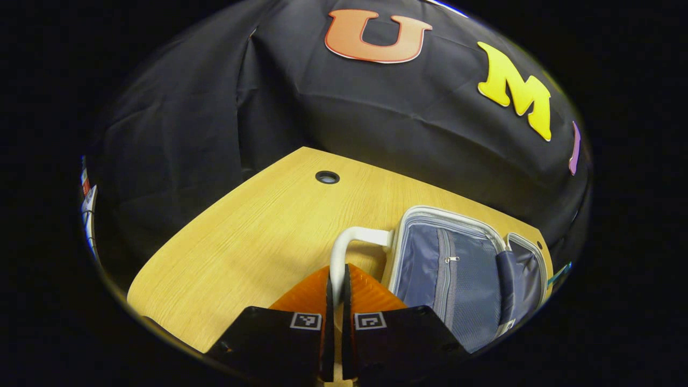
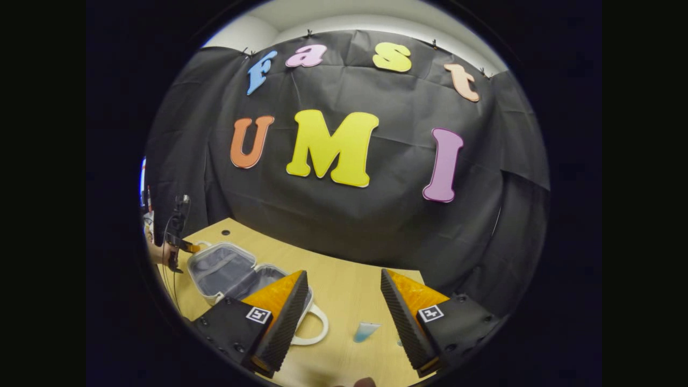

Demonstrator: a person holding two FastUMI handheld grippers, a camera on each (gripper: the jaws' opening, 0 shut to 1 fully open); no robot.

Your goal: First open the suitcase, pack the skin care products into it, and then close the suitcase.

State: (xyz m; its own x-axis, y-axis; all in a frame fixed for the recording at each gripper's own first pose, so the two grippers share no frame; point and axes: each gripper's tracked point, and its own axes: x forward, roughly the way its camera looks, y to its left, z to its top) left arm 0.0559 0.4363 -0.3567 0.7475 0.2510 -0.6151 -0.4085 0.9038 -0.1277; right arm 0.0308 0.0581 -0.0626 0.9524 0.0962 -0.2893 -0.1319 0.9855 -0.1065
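The small white suitcase (image 1: 457, 269) lies open on the wooden table (image 1: 258, 236), its grey-blue lining and mesh pocket showing. My left gripper (image 1: 337, 271) is shut on the white handle (image 1: 357, 235) at the suitcase's left end. In the right gripper view the open suitcase (image 2: 223, 269) lies at the lower left, a second white handle (image 2: 318, 329) curving out at its near end. The left gripper (image 2: 181, 246), held by a hand (image 2: 157, 252), grips its far end. My right gripper (image 2: 344, 274) hangs wide open above the table with nothing between its fingers. A pale blue tube (image 2: 366, 331) lies below it.
A round cable hole (image 1: 327, 177) sits in the tabletop near the far edge. The black cloth wall closes off the back. Bare table (image 2: 344, 295) stretches between the suitcase and the tube. A small dark object (image 2: 365, 382) peeks in at the bottom edge.
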